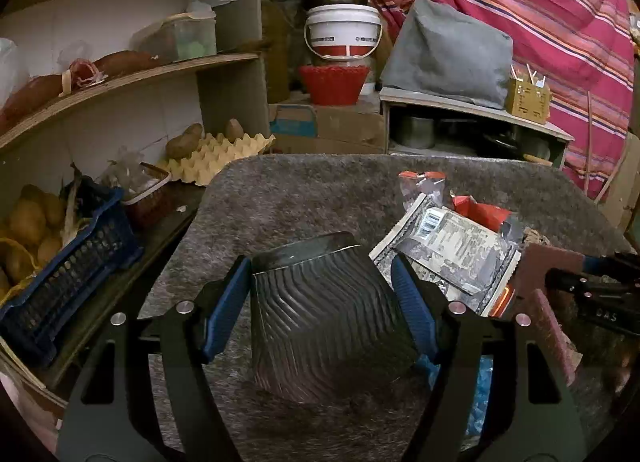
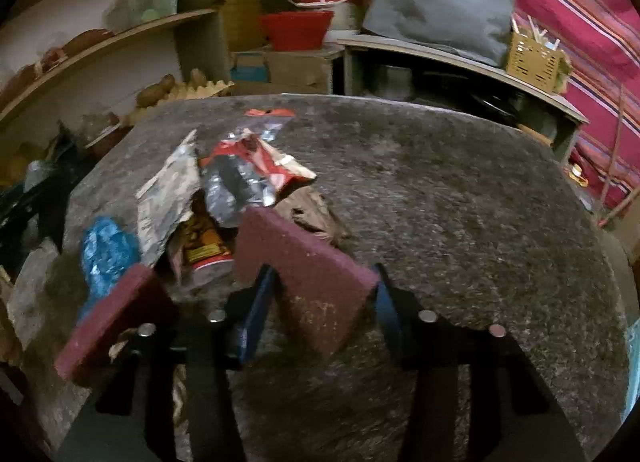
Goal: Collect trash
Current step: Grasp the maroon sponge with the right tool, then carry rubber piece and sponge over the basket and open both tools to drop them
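Left wrist view. Left gripper [image 1: 322, 274]: blue pads pressed on both sides of a dark ribbed cup [image 1: 320, 310], tilted, its open mouth facing away. Beneath it, a grey stone table [image 1: 280, 198]. Trash on the table to the right of the cup: a printed foil packet [image 1: 452, 246] with a barcode, a red wrapper [image 1: 484, 216] behind it, a clear bag with a red top [image 1: 424, 184] farther back, a blue plastic scrap [image 1: 480, 394] near the lower edge. A maroon board [image 1: 548, 270] stands at the right, partly covering the pile; the black frame of the right gripper [image 1: 596, 294] shows at the edge, fingertips hidden. Surroundings: wooden shelves [image 1: 132, 74], an egg tray [image 1: 216, 154] with potatoes, a blue crate [image 1: 68, 258], a white bucket [image 1: 342, 32] over a red bowl [image 1: 334, 82], a grey cushion [image 1: 448, 54], a striped pink cloth [image 1: 540, 2].

Right wrist view. Right gripper [image 2: 326, 294]: jaws partly closed, clamped on the near edge of the maroon board, which rises between the camera and the trash. A second maroon piece [image 2: 116, 318] lies lower left. Only this view shows an orange labelled packet [image 2: 204, 238] and a brown paper scrap [image 2: 312, 210] in the pile; the cup and left gripper are out of frame here. The picture is somewhat blurred.
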`<state>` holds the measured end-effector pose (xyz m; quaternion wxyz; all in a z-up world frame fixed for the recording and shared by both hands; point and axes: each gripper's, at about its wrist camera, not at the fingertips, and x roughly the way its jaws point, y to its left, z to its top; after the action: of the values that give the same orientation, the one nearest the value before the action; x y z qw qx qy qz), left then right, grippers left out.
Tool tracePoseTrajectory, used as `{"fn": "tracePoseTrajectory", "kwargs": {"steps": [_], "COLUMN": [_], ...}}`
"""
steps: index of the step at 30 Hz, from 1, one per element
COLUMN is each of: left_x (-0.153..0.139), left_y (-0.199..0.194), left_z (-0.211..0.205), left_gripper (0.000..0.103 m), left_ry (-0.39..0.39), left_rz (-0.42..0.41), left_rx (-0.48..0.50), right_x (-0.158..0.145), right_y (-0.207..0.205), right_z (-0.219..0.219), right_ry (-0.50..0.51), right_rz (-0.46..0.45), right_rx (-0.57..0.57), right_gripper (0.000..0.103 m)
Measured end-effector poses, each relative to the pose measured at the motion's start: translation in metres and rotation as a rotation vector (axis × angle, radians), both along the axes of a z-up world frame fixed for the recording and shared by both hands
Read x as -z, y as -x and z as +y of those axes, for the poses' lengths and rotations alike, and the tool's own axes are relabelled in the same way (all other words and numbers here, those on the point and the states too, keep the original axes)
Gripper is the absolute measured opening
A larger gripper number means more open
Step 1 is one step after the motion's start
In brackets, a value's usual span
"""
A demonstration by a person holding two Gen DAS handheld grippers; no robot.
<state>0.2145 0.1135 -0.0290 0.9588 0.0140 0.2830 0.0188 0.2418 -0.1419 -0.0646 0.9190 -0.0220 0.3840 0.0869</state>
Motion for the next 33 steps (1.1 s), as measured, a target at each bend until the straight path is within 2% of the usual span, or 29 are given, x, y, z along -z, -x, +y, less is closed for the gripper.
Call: {"fn": "tracePoseTrajectory", "kwargs": {"steps": [4,5,8,18,25,33], "left_x": [0.0,0.0,0.0,-0.017,-0.035,-0.055], "left_y": [0.001,0.001,0.001,0.014,0.026,0.04], "left_z": [-0.003,-0.003,-0.002,-0.03,-0.074,-0.134], "left_gripper": [0.07,0.07,0.07,0.07,0.07,0.07], "left_ry": [-0.004,-0.003,-0.006,-0.012,-0.013,-0.024], "left_rz": [-0.002,-0.001,-0.003,-0.045,-0.063,-0.094], "left_rx": [0.003,0.002,0.005,0.031,0.082,0.148], "right_x": [-0.005,-0.006,-0.013,-0.052,-0.071,-0.075], "right_y": [0.012,0.015,0.027,0.06,0.081,0.107], "right_z": [-0.002,-0.004,-0.011,-0.048,-0.107,-0.182], "right_ry": [-0.016,-0.028,-0.064,-0.082,-0.085,-0.091], "right_rz": [-0.013,-0.016,-0.042,-0.153,-0.189,-0.206], "right_rx": [-0.022,-0.027,-0.05,-0.028,0.059,0.174], "right_gripper": [0.034,0.027,0.022,0.015,0.015,0.015]}}
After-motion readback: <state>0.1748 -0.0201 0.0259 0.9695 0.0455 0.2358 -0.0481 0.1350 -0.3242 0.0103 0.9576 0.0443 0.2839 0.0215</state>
